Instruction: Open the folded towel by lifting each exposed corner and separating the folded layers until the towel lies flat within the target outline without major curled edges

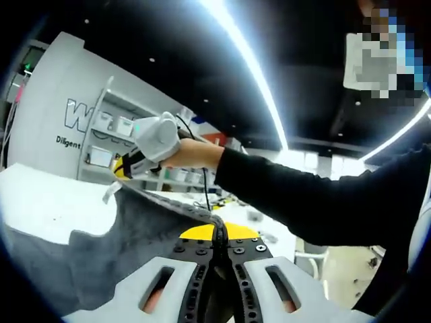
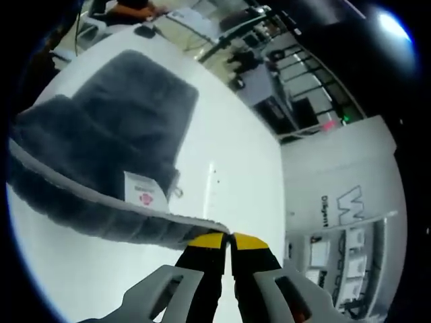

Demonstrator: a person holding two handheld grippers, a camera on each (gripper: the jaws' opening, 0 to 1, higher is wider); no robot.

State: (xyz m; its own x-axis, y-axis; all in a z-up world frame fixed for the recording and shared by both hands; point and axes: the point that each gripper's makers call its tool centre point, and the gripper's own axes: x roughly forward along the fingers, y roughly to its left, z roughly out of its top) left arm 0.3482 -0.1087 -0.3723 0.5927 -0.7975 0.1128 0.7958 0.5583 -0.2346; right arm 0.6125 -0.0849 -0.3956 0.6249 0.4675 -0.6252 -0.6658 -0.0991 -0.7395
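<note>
Bright strip lights (image 1: 249,64) run across a dark ceiling above a white wall with shelving (image 1: 108,134) in the left gripper view, and below them lies a white table (image 1: 47,208). Over that table a grey towel (image 1: 128,235) is lifted, its upper edge stretched as a taut line between the two grippers. At the bottom of this view the left gripper (image 1: 219,235) has its yellow-tipped jaws pressed together on the towel's edge, the cloth falling away to the left of them. Further along the same edge the right gripper (image 1: 131,167) nips the towel too, held by a hand (image 1: 195,153) on a black sleeve (image 1: 323,202) that reaches in from the right; a small white tag (image 1: 110,192) hangs from the edge just below it. In the right gripper view the table (image 2: 229,175) spreads wide and white, with desks and dark equipment beyond its far edge and the shelving wall to the right. Here the towel (image 2: 114,134) lies partly on the table toward the far left corner, while its near edge rises off the surface and runs to the jaws. The right gripper (image 2: 227,241) is closed on that edge, yellow tips meeting with the cloth pinched between them. A white label (image 2: 143,188) with a red mark sits on the towel just above the lifted edge.
</note>
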